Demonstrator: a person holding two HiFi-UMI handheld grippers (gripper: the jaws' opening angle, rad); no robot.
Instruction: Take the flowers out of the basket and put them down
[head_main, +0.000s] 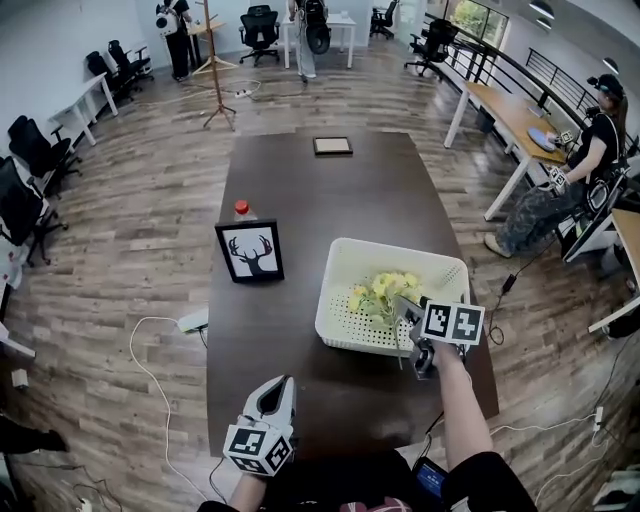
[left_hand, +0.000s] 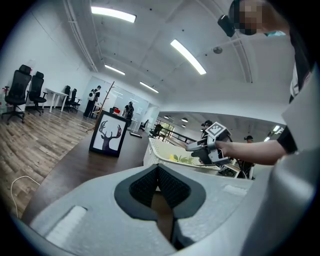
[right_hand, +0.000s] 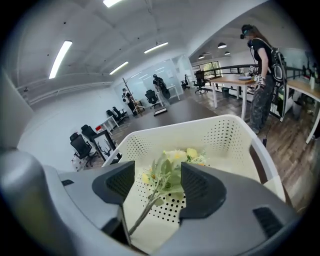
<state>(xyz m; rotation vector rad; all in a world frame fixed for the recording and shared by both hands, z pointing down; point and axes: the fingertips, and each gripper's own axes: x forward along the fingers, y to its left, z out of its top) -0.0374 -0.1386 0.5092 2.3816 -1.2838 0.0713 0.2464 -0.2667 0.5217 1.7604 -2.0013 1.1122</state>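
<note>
A white perforated basket (head_main: 345, 250) sits on the right half of the dark table (head_main: 300, 190). A bunch of yellow flowers (head_main: 380, 293) with green leaves lies inside it. My right gripper (head_main: 405, 312) reaches over the basket's near rim, down at the flowers. In the right gripper view its jaws stand wide apart, with the flowers (right_hand: 167, 172) and their stem between them; neither pad presses on the stem. My left gripper (head_main: 277, 392) rests near the table's front edge, left of the basket (left_hand: 165, 150). Its jaws are shut with nothing in them.
A framed deer picture (head_main: 250, 250) stands left of the basket, with a red-capped bottle (head_main: 241, 210) behind it. A small dark frame (head_main: 333, 146) lies at the table's far end. Office chairs, desks and people surround the table; a cable runs across the floor at left.
</note>
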